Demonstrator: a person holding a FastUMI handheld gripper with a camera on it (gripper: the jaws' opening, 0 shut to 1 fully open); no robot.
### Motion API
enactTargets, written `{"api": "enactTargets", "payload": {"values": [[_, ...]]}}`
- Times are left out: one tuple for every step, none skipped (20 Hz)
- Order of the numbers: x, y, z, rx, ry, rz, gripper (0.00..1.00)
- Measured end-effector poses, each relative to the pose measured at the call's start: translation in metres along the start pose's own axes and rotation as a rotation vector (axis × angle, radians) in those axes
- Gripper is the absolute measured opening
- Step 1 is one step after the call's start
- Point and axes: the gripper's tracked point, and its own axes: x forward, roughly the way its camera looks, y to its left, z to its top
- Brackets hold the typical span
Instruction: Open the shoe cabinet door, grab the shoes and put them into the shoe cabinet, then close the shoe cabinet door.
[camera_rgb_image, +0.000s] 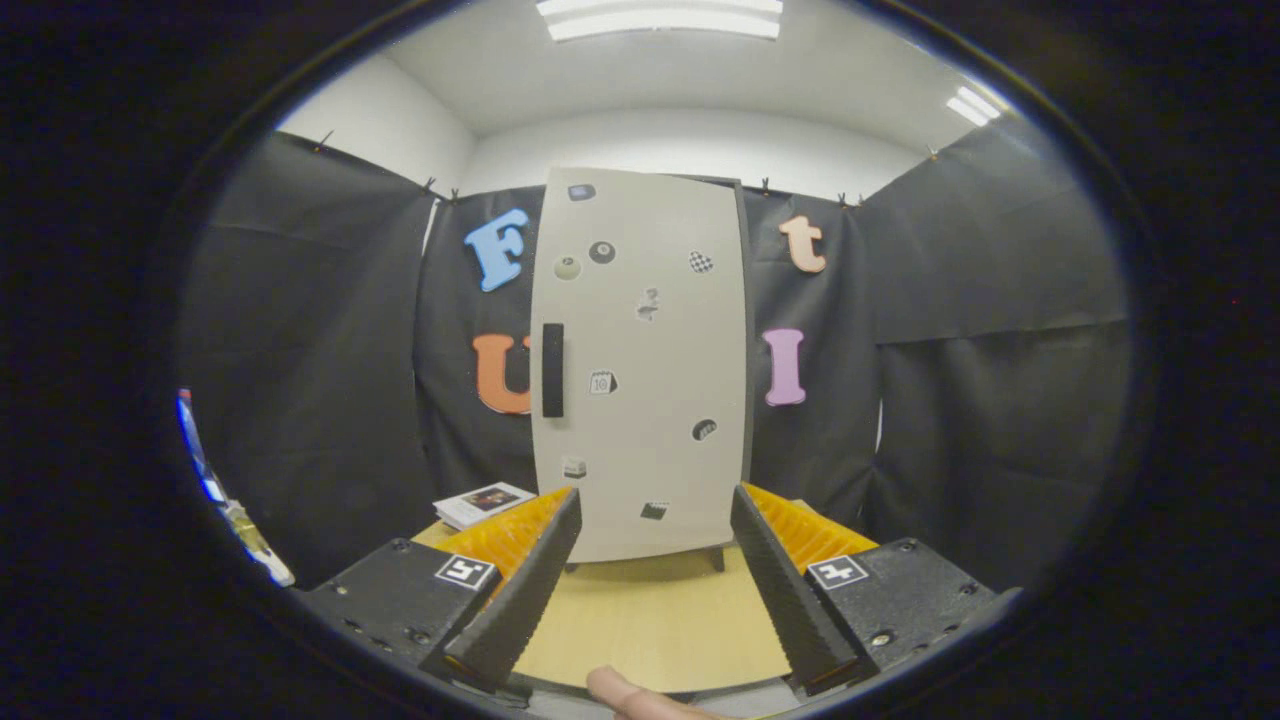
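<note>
A tall pale grey shoe cabinet (645, 370) stands upright on the wooden table (655, 620), straight beyond my fingers. Its door is shut and dotted with several small stickers. A black vertical handle (553, 370) sits near the door's left edge. My gripper (655, 510) is open, its two black ridged fingers spread wide with nothing between them, well short of the cabinet. A person's fingertip (625, 692) shows at the near table edge, below the fingers.
A small booklet or card (484, 502) lies on the table to the left of the cabinet's base. Black cloth walls close in the booth on the left, right and behind the cabinet.
</note>
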Motion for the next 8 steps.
{"api": "enactTargets", "payload": {"values": [[-0.0019, 0.007, 0.0017, -0.002, -0.011, 0.016, 0.98], [-0.0044, 0.0119, 0.0007, -0.009, -0.013, 0.028, 0.98], [-0.005, 0.0132, -0.001, -0.013, -0.007, 0.028, 0.98], [-0.0067, 0.0137, -0.0011, -0.014, -0.008, 0.034, 0.99], [-0.007, 0.0137, 0.0, -0.012, -0.009, 0.035, 0.99], [-0.0068, 0.012, -0.0004, -0.009, -0.008, 0.028, 0.99], [-0.0054, 0.0099, -0.0033, -0.006, -0.003, 0.023, 0.99], [-0.0052, 0.0092, -0.0044, -0.003, 0.002, 0.025, 0.99]]}}
